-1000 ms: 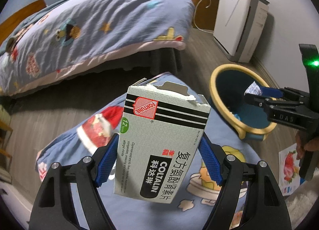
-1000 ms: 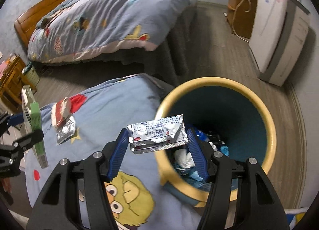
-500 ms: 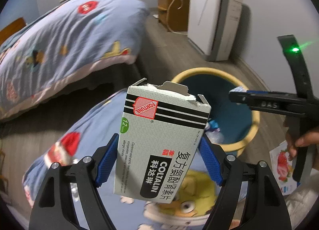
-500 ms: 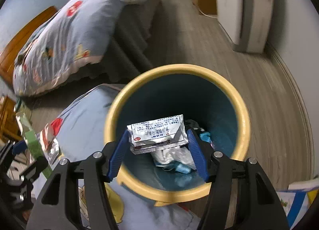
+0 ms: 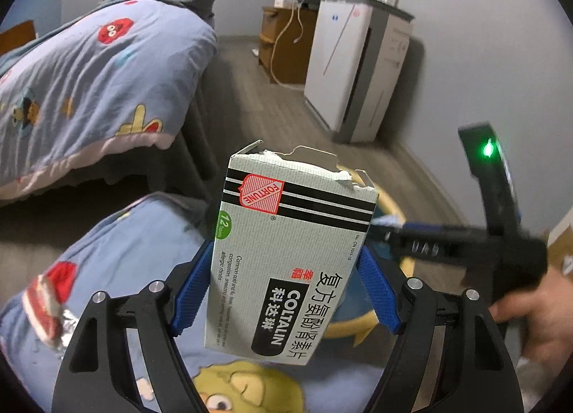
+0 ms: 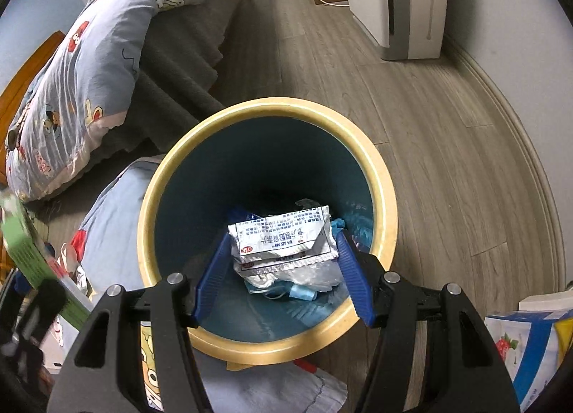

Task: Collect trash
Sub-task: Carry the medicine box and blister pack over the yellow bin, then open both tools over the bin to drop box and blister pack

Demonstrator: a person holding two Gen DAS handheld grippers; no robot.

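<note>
Over the bin (image 6: 388,205), the right gripper (image 6: 283,262) is clamping a sachet (image 6: 283,234) and the left gripper (image 5: 286,291) a carton (image 5: 286,262) beside it — releasing crowded, either risks missing.

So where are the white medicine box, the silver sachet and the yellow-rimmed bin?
white cardboard medicine box (image 5: 286,262), left wrist view, front face.
silver foil sachet (image 6: 283,236), right wrist view, printed face.
yellow-rimmed blue bin (image 6: 388,198), right wrist view, rim.

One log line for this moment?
left claw: holds medicine box | right claw: holds sachets over bin | nothing dropped
</note>
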